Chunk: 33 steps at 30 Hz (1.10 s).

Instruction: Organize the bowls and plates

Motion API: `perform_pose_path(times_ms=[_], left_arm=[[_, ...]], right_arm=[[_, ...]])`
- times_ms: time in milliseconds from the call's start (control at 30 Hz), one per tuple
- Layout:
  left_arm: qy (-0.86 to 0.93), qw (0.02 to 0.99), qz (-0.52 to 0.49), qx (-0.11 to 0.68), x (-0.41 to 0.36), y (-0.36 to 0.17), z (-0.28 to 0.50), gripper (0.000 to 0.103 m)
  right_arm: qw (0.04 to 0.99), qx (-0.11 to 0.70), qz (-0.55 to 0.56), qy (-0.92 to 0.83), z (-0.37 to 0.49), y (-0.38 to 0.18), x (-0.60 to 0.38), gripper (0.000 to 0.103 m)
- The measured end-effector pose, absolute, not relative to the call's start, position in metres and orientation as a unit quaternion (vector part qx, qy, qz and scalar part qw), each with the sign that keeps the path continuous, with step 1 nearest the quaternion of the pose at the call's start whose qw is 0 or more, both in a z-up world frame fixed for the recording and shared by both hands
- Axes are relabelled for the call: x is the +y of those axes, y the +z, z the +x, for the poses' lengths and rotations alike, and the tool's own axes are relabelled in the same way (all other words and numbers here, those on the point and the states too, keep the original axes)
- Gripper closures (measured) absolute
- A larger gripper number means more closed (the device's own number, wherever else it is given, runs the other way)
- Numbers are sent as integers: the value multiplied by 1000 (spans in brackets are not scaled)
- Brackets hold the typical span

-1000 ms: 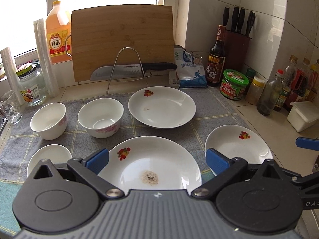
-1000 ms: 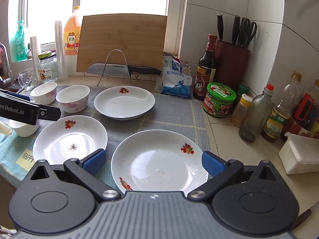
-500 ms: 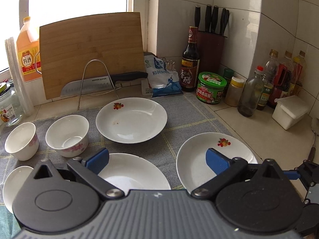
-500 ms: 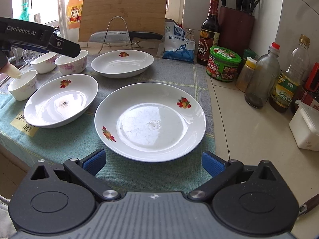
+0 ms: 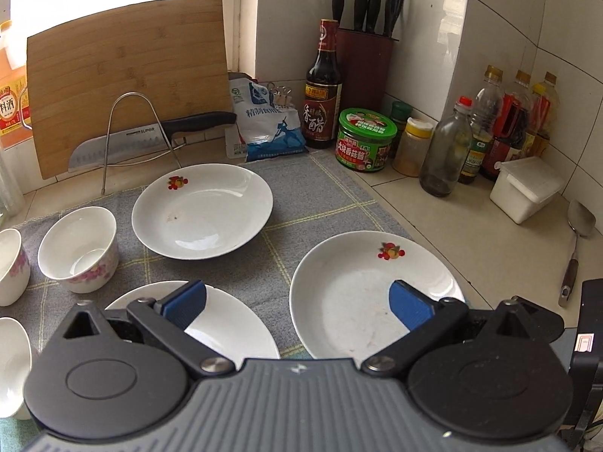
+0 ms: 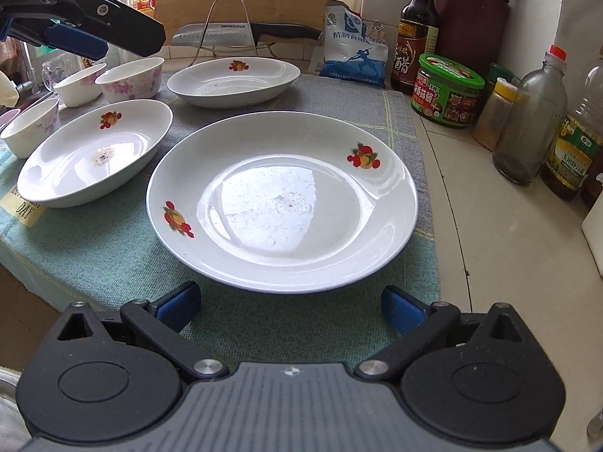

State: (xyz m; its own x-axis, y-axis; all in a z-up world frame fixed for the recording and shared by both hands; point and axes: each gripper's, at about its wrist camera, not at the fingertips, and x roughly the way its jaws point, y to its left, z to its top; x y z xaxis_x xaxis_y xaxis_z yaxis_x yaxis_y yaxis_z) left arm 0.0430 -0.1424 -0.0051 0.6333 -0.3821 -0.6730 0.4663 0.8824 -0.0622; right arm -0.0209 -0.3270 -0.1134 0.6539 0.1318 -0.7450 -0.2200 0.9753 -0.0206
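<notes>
Right gripper (image 6: 290,301) spread, empty, at 6 o'clock of the white glazed ceramic plate with fruit decals (image 6: 282,199) lying on the cloth-covered worktop (image 6: 113,256). Judged rigid, slippery, breakable: take its near rim. Left gripper (image 5: 297,299) likewise spread.

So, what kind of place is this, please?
Most likely a home kitchen counter. A knife block stands in the tiled corner, a cutting board leans by the window, sauce and oil bottles line the wall, and plates lie on a cloth.
</notes>
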Motion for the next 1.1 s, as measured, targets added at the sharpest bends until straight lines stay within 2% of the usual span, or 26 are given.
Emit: perform_pose_path(times_ms=[433, 667, 1100], left_arm=[[-282, 871, 68, 396, -176, -25, 85, 1], [-335, 838, 115, 415, -207, -39, 114, 1], [-397, 772, 172, 465, -236, -68, 145, 17]], right_arm=[[917, 370, -64, 134, -23, -118, -334, 0], [918, 363, -69, 148, -24, -118, -337, 0], [919, 351, -74, 166, -18, -120, -345, 0]])
